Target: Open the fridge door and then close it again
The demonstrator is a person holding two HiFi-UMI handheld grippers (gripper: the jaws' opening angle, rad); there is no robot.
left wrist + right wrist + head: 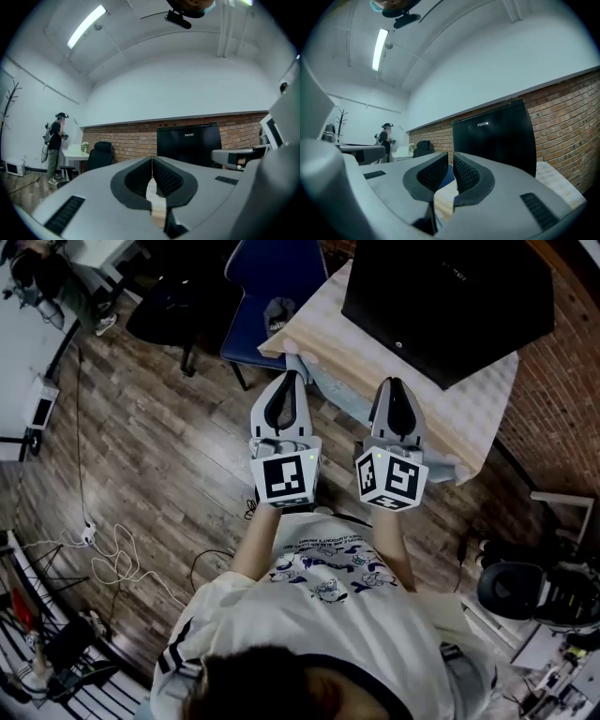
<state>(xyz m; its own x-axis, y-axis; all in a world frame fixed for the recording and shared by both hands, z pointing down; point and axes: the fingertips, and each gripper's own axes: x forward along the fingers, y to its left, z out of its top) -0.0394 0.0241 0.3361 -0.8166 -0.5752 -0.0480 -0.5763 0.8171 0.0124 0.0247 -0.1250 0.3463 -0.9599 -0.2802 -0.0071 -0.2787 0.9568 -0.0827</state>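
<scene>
We're holding the left tongs point(290, 381) and right tongs point(394, 387) pressed together, empty, over the bench's point(469, 423) near edge; the black fridge point(450, 306) sits further back.

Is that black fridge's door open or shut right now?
Shut. The black fridge shows a flat, unbroken front flush with its body. No gap or inside is visible in either gripper view.

Blue chair point(267, 287) seen beside cloth-covered surface point(469, 418). White cable point(117, 563) coiled on wood floor point(150, 446) at left. Brick wall point(562, 381) seen at right. Distant person point(56, 145) seen standing by white desk point(75, 153); black office chair point(99, 154) placed beside it. Ceiling strip light point(86, 26) lit.
</scene>
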